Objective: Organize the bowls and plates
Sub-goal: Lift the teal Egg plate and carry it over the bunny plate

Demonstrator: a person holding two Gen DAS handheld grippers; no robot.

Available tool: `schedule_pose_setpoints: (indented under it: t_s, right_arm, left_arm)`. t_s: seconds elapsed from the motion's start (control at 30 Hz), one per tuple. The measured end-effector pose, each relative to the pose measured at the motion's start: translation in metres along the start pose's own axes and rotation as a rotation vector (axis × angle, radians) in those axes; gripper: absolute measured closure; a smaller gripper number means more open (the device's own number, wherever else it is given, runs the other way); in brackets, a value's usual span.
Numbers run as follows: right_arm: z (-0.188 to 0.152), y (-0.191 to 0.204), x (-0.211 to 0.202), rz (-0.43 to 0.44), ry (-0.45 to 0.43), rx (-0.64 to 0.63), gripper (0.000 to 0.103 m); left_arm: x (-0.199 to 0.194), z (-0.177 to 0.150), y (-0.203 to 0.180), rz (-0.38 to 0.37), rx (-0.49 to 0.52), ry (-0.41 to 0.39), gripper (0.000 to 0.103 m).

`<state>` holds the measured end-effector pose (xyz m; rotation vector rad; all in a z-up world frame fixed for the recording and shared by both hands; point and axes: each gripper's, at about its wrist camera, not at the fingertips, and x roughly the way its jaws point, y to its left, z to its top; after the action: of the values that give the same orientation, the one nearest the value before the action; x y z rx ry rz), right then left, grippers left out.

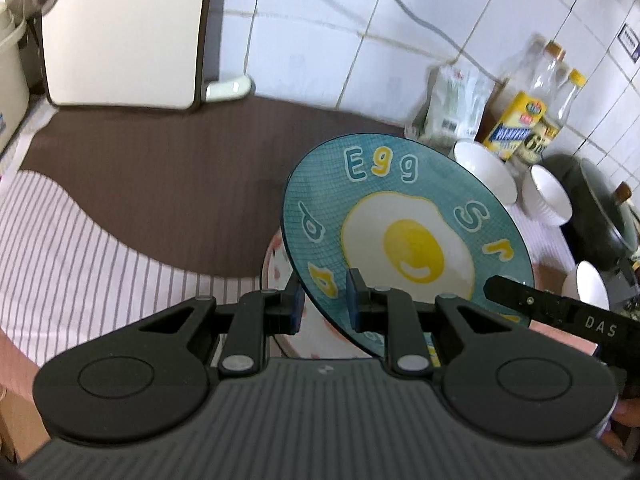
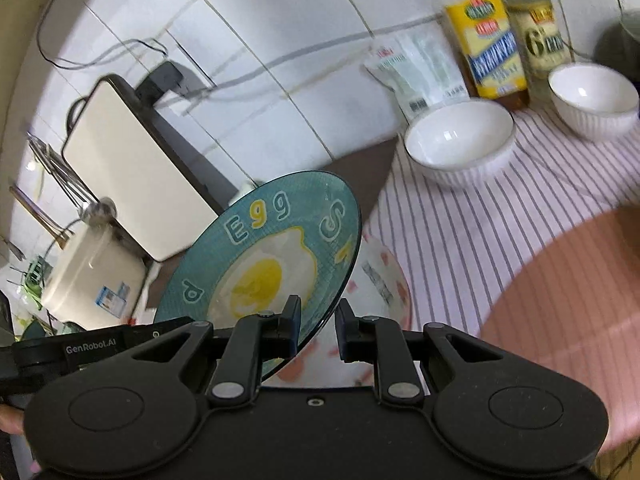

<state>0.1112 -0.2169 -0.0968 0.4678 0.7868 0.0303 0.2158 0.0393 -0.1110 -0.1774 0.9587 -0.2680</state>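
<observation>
A teal plate (image 1: 404, 224) with a fried-egg picture and the word "Egg" is tilted above a white plate with pink marks (image 1: 276, 272). My left gripper (image 1: 324, 304) is shut on the teal plate's near rim. My right gripper (image 2: 318, 322) straddles the opposite rim of the teal plate (image 2: 272, 256) with a gap between its fingers; the pink-marked plate (image 2: 380, 276) lies below. Three white ribbed bowls (image 1: 486, 170) (image 1: 548, 196) (image 1: 588, 288) stand at the right; two show in the right wrist view (image 2: 460, 140) (image 2: 596, 96).
Oil bottles (image 1: 516, 120) and a plastic bag (image 1: 452, 108) stand against the tiled wall. A dark pot (image 1: 600, 208) is at the far right. A white appliance (image 1: 120, 32) and a cream utensil holder (image 2: 92, 276) stand at the left. The striped cloth (image 1: 80, 248) covers the brown counter.
</observation>
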Motion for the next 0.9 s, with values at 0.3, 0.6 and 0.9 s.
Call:
schedule_pose_setpoints:
  t_s: [0.3, 0.6, 0.9]
  right_arm:
    - [-0.017, -0.012, 0.011, -0.032, 0.05, 0.003, 0.081]
    - [-0.024, -0.012, 0.017, -0.067, 0.079, -0.018, 0.081]
    - [-0.025, -0.003, 0.021, -0.114, 0.106, -0.065, 0.081]
  left_arm:
    - [0.019, -0.018, 0.004, 0.008, -0.021, 0.059, 0.083]
    - [0.03, -0.022, 0.008, 0.016, -0.049, 0.105, 0.083]
    - [0.033, -0.018, 0.003, 0.082, -0.058, 0.136, 0.082]
